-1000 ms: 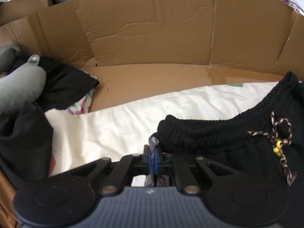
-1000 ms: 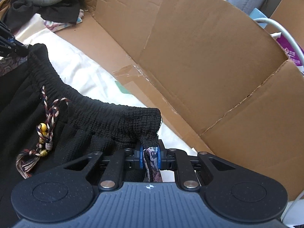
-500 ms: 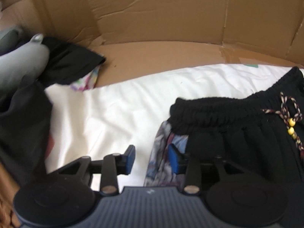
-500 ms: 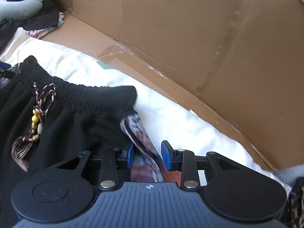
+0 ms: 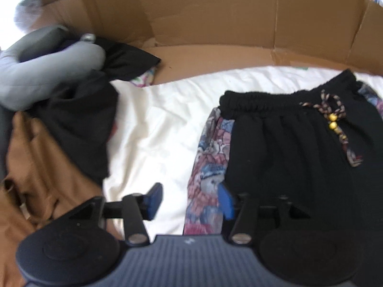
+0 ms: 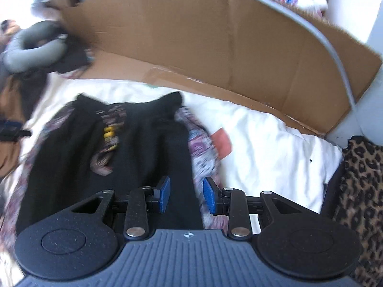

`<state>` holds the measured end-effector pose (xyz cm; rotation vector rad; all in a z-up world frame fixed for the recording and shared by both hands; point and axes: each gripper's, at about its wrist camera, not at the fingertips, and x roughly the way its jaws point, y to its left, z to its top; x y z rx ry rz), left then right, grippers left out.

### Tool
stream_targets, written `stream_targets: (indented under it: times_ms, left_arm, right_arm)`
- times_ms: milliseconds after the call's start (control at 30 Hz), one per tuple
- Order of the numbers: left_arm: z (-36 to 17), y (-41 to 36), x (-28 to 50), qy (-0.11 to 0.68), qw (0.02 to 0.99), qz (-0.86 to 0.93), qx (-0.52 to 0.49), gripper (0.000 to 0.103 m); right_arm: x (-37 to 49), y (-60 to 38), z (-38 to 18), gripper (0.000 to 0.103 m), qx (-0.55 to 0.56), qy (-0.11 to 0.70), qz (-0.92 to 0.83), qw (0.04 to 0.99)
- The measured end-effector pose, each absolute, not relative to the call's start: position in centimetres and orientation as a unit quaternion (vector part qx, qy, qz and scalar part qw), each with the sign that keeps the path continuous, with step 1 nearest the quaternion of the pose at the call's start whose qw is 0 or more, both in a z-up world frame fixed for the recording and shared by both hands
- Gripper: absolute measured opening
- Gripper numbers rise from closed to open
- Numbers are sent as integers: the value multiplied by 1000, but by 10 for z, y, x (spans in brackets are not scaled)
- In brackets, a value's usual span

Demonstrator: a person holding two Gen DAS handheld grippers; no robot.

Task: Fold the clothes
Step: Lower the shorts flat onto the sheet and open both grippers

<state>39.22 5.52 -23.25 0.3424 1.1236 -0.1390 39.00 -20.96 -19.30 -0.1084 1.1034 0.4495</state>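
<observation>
Both views are smeared by motion, the right wrist view worst, so the weave and print of the clothes are hard to read. The black trousers (image 5: 299, 148) lie flat on a white sheet (image 5: 162, 124), waistband toward the cardboard wall (image 5: 215, 19) at the far edge of the sheet, their long axis running from that wall back toward the cameras; the legs are cut off by the tool bodies at the bottom of each view, so their lower ends cannot be seen. A patterned side panel (image 5: 210, 167) runs down the trousers' left edge, and another shows on the right edge in the right wrist view. A braided drawstring (image 5: 335, 117) with yellow beads hangs from the waistband down the front. The left tongs (image 5: 189, 202) stand apart and grip nothing, with one pad over bare sheet and the other over the patterned panel. The right tongs (image 6: 186, 195) are also apart and empty, hovering over the trousers' right edge. At the sheet's left edge a heap of dark clothes (image 5: 81, 119) and a brown garment (image 5: 36, 167) is partly out of view, with a grey neck pillow (image 5: 47, 71) lying on it. At the right edge a leopard-print cloth (image 6: 359, 191) is cut off by the edge of the view. A small orange-red patch (image 6: 222, 143) lies on the sheet just beside the trousers; what it is cannot be told.
</observation>
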Motion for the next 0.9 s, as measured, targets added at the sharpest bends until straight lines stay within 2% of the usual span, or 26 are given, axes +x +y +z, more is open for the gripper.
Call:
stream_targets:
  times_ms: [567, 900]
  left_arm:
    - [-81, 66, 307, 461, 876, -88, 112, 69]
    - [-42, 64, 263, 441, 890, -102, 59, 73]
  right_arm:
    - [286, -254, -37, 38, -38, 454, 192, 869]
    - [224, -277, -7, 38, -28, 439, 182, 880]
